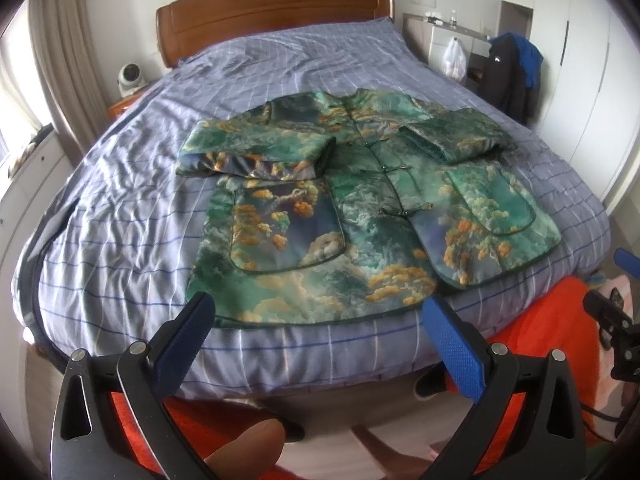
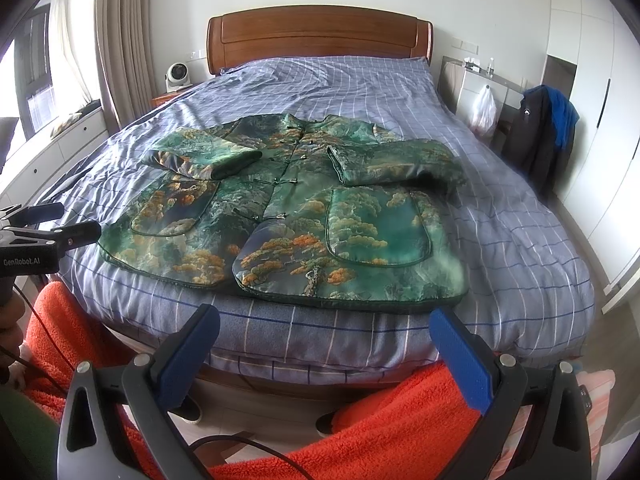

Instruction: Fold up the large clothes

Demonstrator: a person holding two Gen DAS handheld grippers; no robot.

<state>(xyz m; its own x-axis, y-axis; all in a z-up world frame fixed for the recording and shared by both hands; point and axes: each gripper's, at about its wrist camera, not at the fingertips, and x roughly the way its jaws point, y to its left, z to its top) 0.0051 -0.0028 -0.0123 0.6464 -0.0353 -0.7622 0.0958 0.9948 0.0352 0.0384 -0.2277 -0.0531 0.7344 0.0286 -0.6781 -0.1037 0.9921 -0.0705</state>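
Note:
A green jacket (image 1: 360,208) printed with orange and gold trees lies front up on the blue checked bed (image 1: 140,208), both sleeves folded in over the chest. It also shows in the right wrist view (image 2: 288,208). My left gripper (image 1: 320,312) is open and empty, just off the jacket's near hem at the foot of the bed. My right gripper (image 2: 324,324) is open and empty, held short of the hem on the right side. The left gripper also shows at the left edge of the right wrist view (image 2: 60,224).
A wooden headboard (image 2: 320,40) stands at the far end. A small white fan (image 2: 178,76) sits on the left nightstand. A chair with dark and blue clothes (image 2: 548,136) stands at the right. Orange fleece trousers (image 2: 400,420) are below the grippers.

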